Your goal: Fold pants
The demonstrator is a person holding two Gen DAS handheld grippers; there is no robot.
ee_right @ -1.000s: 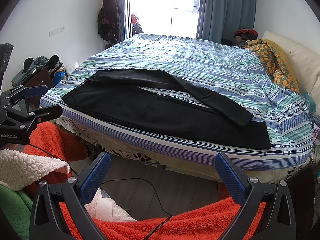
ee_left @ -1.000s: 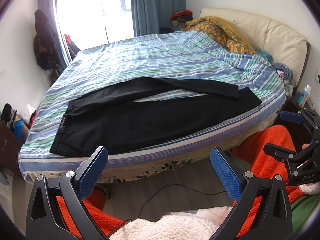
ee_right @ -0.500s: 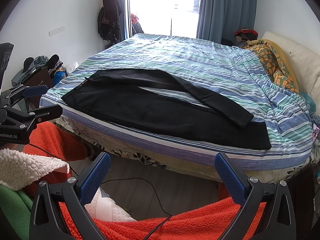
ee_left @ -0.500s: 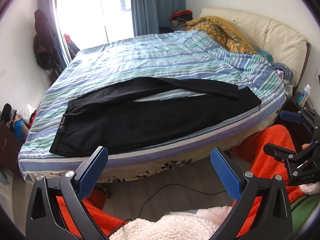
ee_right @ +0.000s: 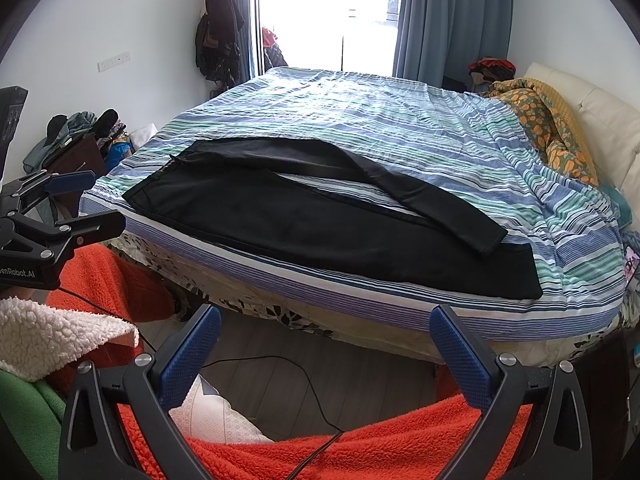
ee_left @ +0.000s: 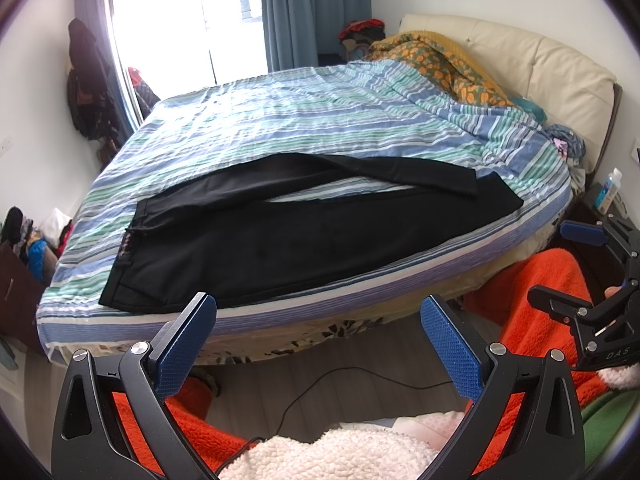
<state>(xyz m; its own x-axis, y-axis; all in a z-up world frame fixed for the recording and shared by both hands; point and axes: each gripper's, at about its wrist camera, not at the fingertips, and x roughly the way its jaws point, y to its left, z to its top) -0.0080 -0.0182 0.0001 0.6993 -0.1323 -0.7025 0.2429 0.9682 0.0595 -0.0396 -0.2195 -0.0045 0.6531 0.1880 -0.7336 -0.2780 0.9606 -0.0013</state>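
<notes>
Nearest, the left gripper (ee_left: 318, 344) and right gripper (ee_right: 326, 346) hover level over the floor short of the bed (ee_left: 280, 312), both released, jaws spread wide and empty, pointing forward at it. Beyond, the black pants (ee_left: 280, 236) lie along the bed's near edge, waistband toward its left corner, the far leg angled across the near leg's cuff. The risk is pinching the striped sheet (ee_left: 320, 120) along with the fabric, or grabbing one layer, which would skew the fold.
</notes>
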